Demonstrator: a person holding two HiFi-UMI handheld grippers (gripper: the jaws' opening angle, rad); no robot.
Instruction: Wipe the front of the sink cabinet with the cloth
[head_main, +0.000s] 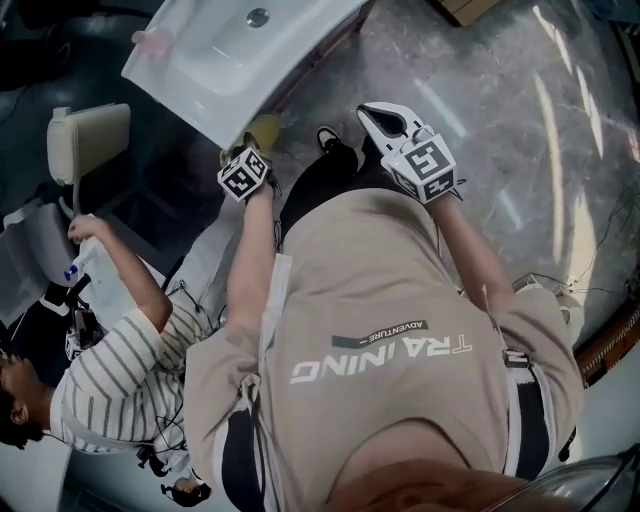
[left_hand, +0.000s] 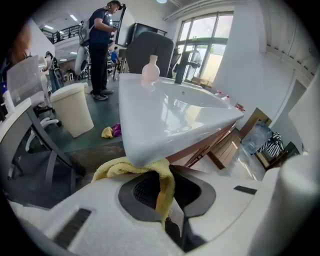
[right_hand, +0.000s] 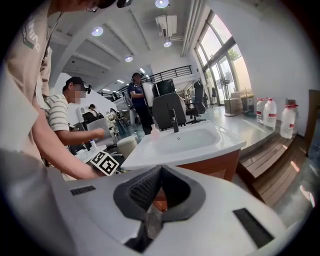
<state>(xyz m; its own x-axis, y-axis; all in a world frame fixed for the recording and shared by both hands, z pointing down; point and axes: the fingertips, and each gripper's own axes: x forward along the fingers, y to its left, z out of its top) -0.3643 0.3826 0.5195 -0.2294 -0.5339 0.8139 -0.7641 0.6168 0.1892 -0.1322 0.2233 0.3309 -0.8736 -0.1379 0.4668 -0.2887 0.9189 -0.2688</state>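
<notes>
The white sink (head_main: 215, 60) sits on a brown wooden cabinet (left_hand: 202, 146). My left gripper (left_hand: 162, 186) is shut on a yellow cloth (left_hand: 161, 176) that hangs out of its jaws, just below the sink's front corner. In the head view the cloth (head_main: 263, 129) bunches against that corner, in front of the left gripper (head_main: 250, 160). My right gripper (head_main: 378, 116) is held to the right, away from the cabinet. In the right gripper view its jaws stand shut with nothing between them (right_hand: 158, 176), facing the sink (right_hand: 185, 140) and cabinet front (right_hand: 212, 167).
A person in a striped shirt (head_main: 115, 365) stands close at my left by a desk. A pale bin (left_hand: 74, 109) and loose rags (left_hand: 111, 131) are on the floor beyond the sink. A pink bottle (left_hand: 150, 68) stands on the sink rim. Wooden steps (right_hand: 272, 167) lie right of the cabinet.
</notes>
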